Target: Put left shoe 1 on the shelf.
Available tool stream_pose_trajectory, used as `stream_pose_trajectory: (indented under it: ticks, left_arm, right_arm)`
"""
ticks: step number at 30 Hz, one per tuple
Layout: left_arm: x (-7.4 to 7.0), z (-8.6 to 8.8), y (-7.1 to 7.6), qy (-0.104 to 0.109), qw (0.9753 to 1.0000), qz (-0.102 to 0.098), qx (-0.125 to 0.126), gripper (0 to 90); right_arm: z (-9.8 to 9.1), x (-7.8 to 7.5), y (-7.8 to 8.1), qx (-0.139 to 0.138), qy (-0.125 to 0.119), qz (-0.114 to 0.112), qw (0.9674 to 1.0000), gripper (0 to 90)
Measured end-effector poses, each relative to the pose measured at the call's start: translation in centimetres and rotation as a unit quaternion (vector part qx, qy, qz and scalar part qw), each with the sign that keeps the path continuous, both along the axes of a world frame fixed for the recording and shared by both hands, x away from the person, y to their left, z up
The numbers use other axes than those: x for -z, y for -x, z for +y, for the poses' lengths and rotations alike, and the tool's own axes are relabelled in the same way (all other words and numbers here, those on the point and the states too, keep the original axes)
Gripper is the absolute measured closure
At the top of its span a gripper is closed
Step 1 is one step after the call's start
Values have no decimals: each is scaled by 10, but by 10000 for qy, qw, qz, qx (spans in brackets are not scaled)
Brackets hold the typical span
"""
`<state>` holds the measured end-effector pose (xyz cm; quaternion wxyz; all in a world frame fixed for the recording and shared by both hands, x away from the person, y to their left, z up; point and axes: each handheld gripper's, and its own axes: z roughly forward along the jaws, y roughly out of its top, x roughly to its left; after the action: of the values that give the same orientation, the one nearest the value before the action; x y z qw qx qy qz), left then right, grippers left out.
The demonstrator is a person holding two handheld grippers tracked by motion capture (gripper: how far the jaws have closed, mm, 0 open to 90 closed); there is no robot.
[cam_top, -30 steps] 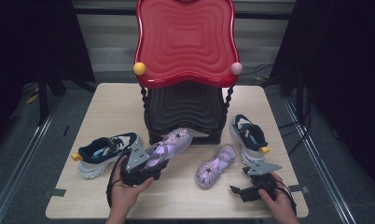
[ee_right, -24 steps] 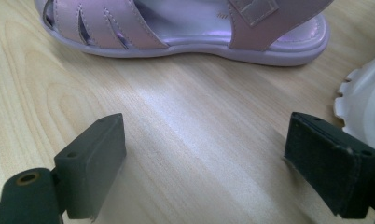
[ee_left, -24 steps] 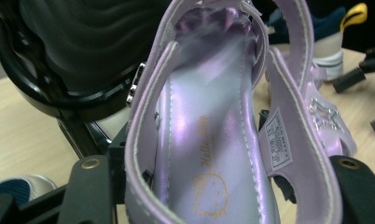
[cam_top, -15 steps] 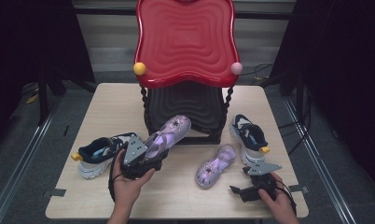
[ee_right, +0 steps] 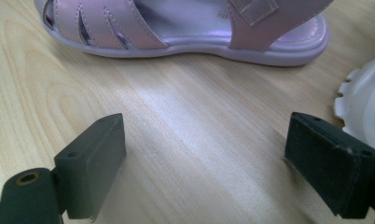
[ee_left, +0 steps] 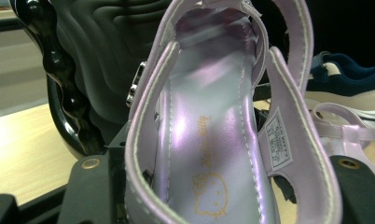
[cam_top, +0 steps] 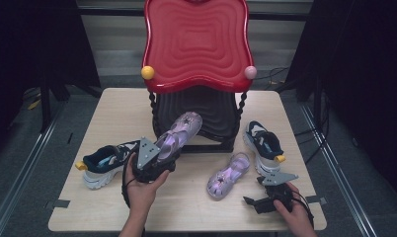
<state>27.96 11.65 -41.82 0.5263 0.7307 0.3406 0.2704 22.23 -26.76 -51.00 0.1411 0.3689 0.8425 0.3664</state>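
Observation:
A lilac sandal (cam_top: 179,131) hangs tilted in the air, its toe up against the black lower shelf (cam_top: 206,111) of the red rack. My left gripper (cam_top: 159,155) is shut on its heel end; in the left gripper view the sandal (ee_left: 209,140) sits between both jaws, insole facing the camera. The matching sandal (cam_top: 229,174) lies flat on the table. My right gripper (cam_top: 251,202) rests open near the table's front right, nothing between its fingers. In the right gripper view that gripper (ee_right: 213,163) faces the lying sandal (ee_right: 185,28) across bare wood.
A navy sneaker (cam_top: 107,160) lies at the left of the wooden table (cam_top: 112,108), another (cam_top: 263,145) at the right by the rack's foot; its white sole (ee_right: 363,102) edges the right gripper view. The red wavy rack top (cam_top: 196,44) overhangs the shelf.
My left gripper has carried the sandal up and away from me, toward the rack's black shelf. The right gripper and the other shoes have stayed put.

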Motion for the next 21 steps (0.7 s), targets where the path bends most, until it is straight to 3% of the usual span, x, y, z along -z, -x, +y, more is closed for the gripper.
stream_pose_trajectory:
  ticks: [14, 18, 19, 21]
  left_arm:
    - [-2, -20, -8, 140, 9995, -153, -251, 377]
    - [-3, -25, -9, 204, 9985, -211, -463, 377]
    - [-3, -24, -10, 128, 9989, -232, -399, 376]
    - [-3, -27, -11, 248, 9979, -216, -555, 376]
  right_arm:
    - [0, 0, 0, 0, 2, -1, 10000, 117]
    - [0, 0, 0, 0, 1, -1, 10000, 117]
    - [0, 0, 0, -5, 4, -7, 10000, 117]
    - [0, 0, 0, -4, 5, -7, 10000, 117]
